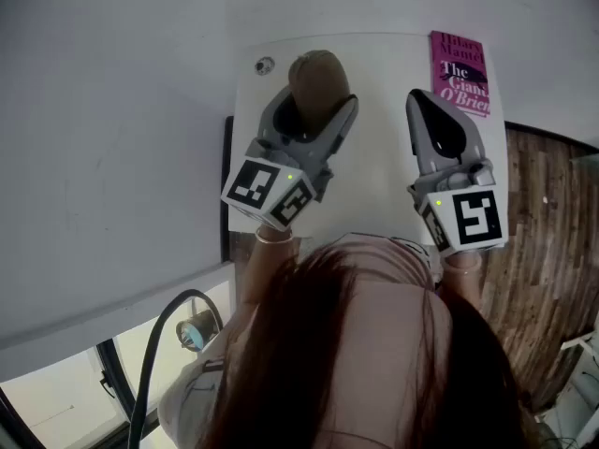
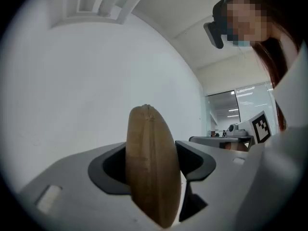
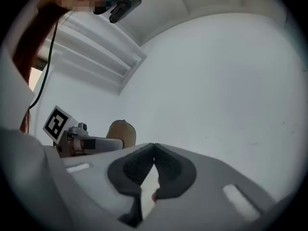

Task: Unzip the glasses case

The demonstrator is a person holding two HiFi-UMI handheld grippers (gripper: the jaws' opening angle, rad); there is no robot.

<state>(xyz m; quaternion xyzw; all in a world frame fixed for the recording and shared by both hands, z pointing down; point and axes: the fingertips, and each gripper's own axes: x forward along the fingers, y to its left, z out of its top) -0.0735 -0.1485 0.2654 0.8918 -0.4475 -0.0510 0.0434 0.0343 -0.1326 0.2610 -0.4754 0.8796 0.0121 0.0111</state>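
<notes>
The brown glasses case (image 1: 316, 78) stands on edge over the white table (image 1: 374, 185), its zipper seam running up its narrow side. My left gripper (image 1: 314, 101) is shut on the case (image 2: 151, 170), both pads pressed against its flat sides. The case (image 3: 121, 132) also shows at the left of the right gripper view, behind the left gripper's body. My right gripper (image 1: 438, 120) hovers to the right of the case, apart from it, and its jaws (image 3: 153, 163) are shut with nothing between them.
A magenta book (image 1: 460, 71) lies at the table's far right corner. A small round metal piece (image 1: 265, 65) sits at the table's far left. Wooden floor (image 1: 552, 251) lies to the right, a white wall beyond the table.
</notes>
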